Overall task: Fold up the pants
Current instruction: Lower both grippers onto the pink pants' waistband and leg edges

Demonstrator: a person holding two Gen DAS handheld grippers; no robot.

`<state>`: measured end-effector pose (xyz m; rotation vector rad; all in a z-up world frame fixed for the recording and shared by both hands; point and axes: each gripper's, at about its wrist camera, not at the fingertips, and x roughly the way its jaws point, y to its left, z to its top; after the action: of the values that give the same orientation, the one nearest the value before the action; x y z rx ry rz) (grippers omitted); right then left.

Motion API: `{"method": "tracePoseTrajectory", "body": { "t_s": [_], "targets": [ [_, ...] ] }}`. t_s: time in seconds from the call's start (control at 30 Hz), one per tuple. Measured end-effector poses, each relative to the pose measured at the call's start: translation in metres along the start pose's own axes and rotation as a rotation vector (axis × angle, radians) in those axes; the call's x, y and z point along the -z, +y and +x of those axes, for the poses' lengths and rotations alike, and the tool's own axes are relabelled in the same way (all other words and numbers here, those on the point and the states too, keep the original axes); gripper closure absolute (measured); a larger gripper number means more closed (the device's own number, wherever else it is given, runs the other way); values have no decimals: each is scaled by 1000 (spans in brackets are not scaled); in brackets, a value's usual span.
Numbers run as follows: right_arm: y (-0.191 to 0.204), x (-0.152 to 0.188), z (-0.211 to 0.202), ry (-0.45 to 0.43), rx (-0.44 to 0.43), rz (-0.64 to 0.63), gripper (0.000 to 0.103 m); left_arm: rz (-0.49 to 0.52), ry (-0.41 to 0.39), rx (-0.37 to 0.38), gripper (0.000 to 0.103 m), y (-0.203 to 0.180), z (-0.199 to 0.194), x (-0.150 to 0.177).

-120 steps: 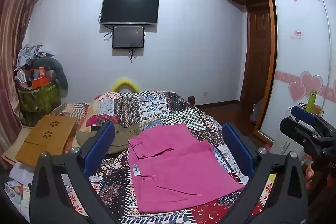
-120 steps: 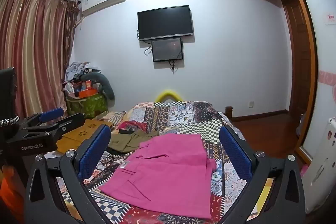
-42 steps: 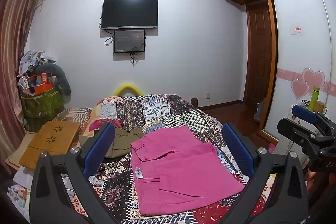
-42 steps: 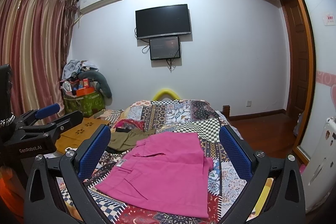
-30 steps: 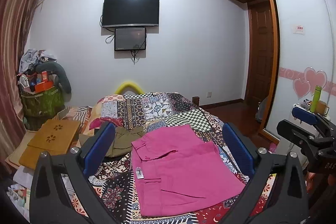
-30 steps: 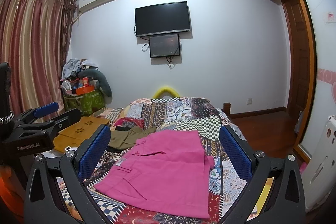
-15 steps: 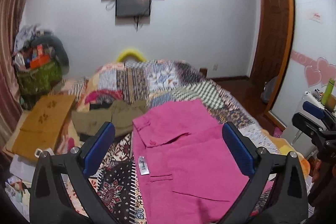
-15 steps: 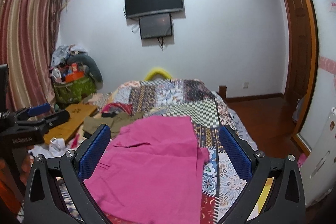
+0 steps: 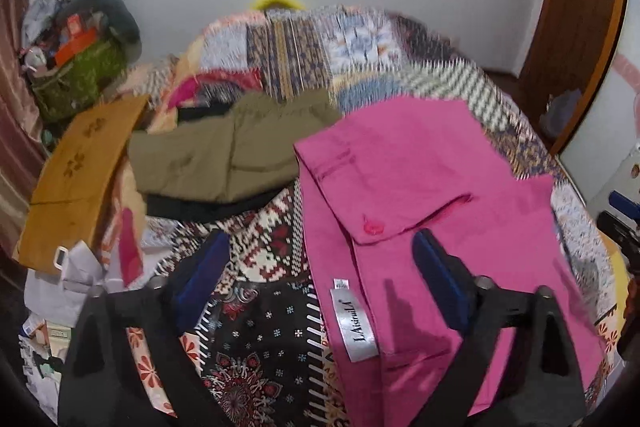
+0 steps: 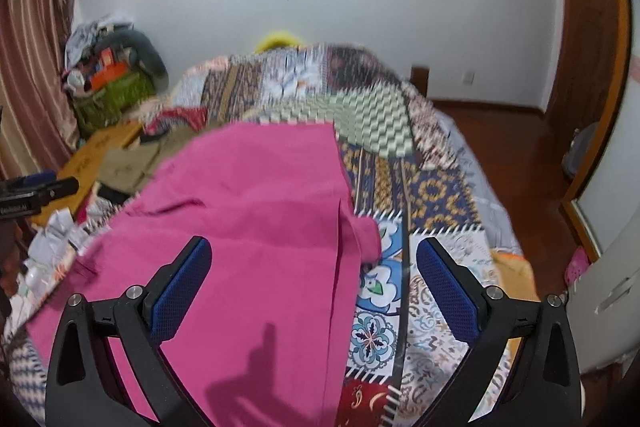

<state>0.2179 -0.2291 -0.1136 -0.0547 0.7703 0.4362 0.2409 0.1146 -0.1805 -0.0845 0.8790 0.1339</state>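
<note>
The pink pants [image 9: 432,211] are spread flat on the quilt [image 9: 260,311]. Their labelled edge is seen beneath the left gripper [image 9: 320,271], their other edge beneath the right gripper [image 10: 312,267]. Both jaws are closing, unclenched, with nothing pinched between them.

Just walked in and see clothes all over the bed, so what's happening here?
A person is holding a two-finger claw in each hand over pink pants spread flat on the patchwork bedspread. The left claw straddles the waistband edge near the label, the right claw the opposite edge. Both claws' jaws are closing but grip nothing yet. Folding has not begun. Olive-green pants lie further back.
</note>
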Motion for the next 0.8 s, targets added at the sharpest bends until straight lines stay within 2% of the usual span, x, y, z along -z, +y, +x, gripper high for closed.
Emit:
{"method": "tracePoseTrajectory", "body": {
  "t_s": [0.17, 0.43, 0.53, 0.63, 0.7, 0.8],
  "targets": [
    [-14, 4, 35, 102, -53, 39, 19, 19, 95, 52, 30, -6, 29, 3],
    [-23, 5, 70, 193, -112, 80, 33, 41, 201, 148, 39, -24, 58, 7],
    [-25, 7, 80, 230, -142, 95, 42, 49, 220, 167, 42, -28, 64, 10],
    [-30, 10, 90, 260, -180, 115, 53, 42, 225, 190, 48, -25, 64, 10],
    [-31, 12, 91, 254, -208, 128, 68, 52, 224, 199, 54, -25, 63, 10],
    [-33, 12, 90, 256, -224, 132, 82, 83, 209, 183, 59, -30, 60, 11]
  ]
}}
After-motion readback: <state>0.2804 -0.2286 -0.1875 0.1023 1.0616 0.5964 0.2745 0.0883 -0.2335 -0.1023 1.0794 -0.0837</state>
